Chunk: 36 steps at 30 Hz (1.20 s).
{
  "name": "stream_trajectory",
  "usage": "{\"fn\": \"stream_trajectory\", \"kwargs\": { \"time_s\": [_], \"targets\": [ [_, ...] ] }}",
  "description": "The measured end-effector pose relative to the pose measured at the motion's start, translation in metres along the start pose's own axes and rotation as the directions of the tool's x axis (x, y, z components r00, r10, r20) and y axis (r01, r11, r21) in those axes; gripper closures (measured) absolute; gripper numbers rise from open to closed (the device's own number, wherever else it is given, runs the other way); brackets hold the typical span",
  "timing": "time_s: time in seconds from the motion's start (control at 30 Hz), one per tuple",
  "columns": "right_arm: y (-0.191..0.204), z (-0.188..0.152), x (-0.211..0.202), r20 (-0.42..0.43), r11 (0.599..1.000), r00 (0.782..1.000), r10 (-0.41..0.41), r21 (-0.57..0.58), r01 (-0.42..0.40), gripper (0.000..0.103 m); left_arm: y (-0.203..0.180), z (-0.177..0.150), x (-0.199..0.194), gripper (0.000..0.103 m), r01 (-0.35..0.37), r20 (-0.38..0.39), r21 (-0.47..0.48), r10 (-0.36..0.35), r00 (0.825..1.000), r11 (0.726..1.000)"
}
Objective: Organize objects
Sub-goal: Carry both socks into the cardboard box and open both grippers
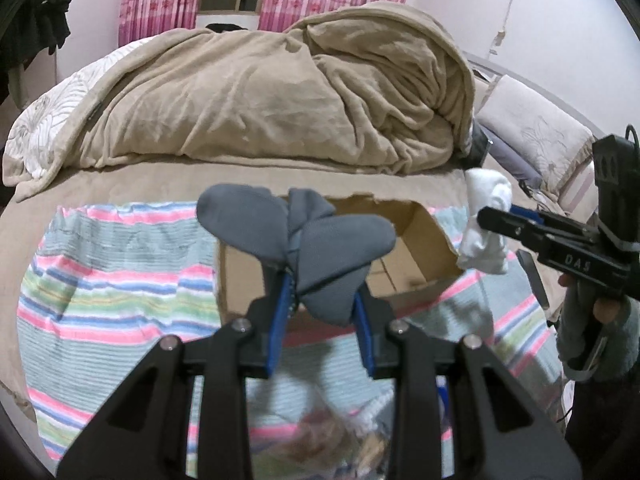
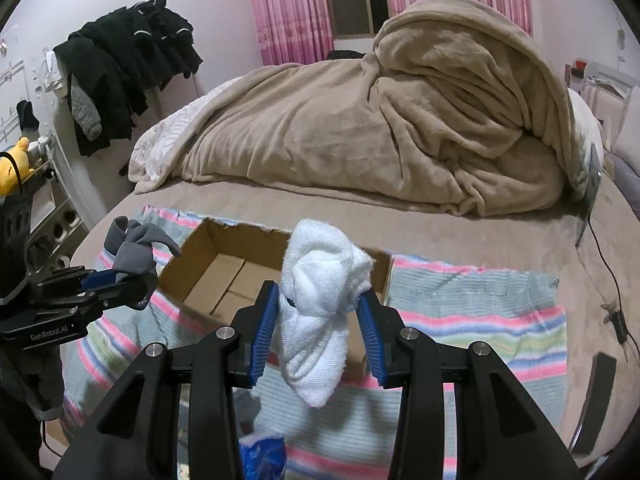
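My left gripper (image 1: 322, 300) is shut on a grey sock bundle (image 1: 320, 248) and holds it above the near left part of an open cardboard box (image 1: 424, 236). My right gripper (image 2: 320, 300) is shut on a white sock bundle (image 2: 320, 292) and holds it above the box's near wall (image 2: 376, 272). The box sits on a striped towel (image 2: 480, 320) on the bed and its visible floor is bare. In the left wrist view the right gripper (image 1: 486, 218) with the white socks (image 1: 486, 220) is at the right. In the right wrist view the left gripper (image 2: 136, 276) with the grey socks (image 2: 136, 248) is at the left.
A beige blanket (image 1: 280, 92) is heaped across the far half of the bed. Pillows (image 1: 536, 136) lie at the right. Dark clothes (image 2: 128, 72) hang on a rack at the left. A cable and charger (image 2: 618, 316) lie on the bed at the right.
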State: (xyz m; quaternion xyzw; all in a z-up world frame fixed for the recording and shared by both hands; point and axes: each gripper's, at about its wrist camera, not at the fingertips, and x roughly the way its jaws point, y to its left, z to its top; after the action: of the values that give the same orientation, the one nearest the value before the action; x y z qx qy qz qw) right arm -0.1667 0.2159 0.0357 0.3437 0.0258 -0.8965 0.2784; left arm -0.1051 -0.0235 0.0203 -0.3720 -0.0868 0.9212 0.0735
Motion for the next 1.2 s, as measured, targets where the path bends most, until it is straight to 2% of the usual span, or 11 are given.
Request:
{"fn": "stream_trajectory", "kwargs": {
  "time_s": [0.5, 0.87, 0.93, 0.97, 1.0, 1.03, 1.1, 1.2],
  "targets": [
    [-0.015, 0.0, 0.059, -0.085, 1.0, 0.996, 0.01, -0.001, -0.01, 0.061, 0.013, 0.01, 0.062, 0.071, -0.025, -0.062, 0.009, 0.025, 0.998, 1.0],
    [-0.027, -0.008, 0.08, -0.119, 1.0, 0.993, 0.017, 0.024, -0.014, 0.06, 0.016, 0.004, 0.092, 0.063, -0.072, -0.156, 0.012, 0.073, 0.985, 0.997],
    [-0.027, -0.007, 0.079, -0.116, 1.0, 0.993, 0.016, 0.025, -0.014, 0.058, 0.017, 0.004, 0.091, 0.061, -0.086, -0.158, 0.009, 0.086, 0.984, 0.996],
    [-0.027, -0.007, 0.079, -0.113, 1.0, 0.993, 0.018, 0.027, -0.015, 0.051, 0.018, 0.004, 0.091, 0.061, -0.097, -0.162, 0.005, 0.097, 0.982, 0.995],
    [-0.027, -0.006, 0.078, -0.111, 0.999, 0.994, 0.018, 0.029, -0.015, 0.043, 0.019, 0.004, 0.09, 0.056, -0.102, -0.167, 0.0, 0.1, 0.981, 0.995],
    [-0.027, -0.006, 0.077, -0.109, 0.999, 0.994, 0.016, 0.031, -0.013, 0.04, 0.019, 0.004, 0.089, 0.042, -0.099, -0.17, -0.005, 0.097, 0.981, 0.995],
    [-0.026, -0.005, 0.073, -0.102, 0.999, 0.995, 0.014, 0.032, -0.011, 0.037, 0.019, 0.005, 0.082, 0.029, -0.079, -0.158, -0.023, 0.075, 0.985, 0.997],
    [-0.022, -0.004, 0.064, -0.094, 0.999, 0.996, 0.01, 0.031, -0.007, 0.037, 0.014, 0.005, 0.07, 0.029, -0.079, -0.134, -0.013, 0.077, 0.988, 0.997]
  ]
}}
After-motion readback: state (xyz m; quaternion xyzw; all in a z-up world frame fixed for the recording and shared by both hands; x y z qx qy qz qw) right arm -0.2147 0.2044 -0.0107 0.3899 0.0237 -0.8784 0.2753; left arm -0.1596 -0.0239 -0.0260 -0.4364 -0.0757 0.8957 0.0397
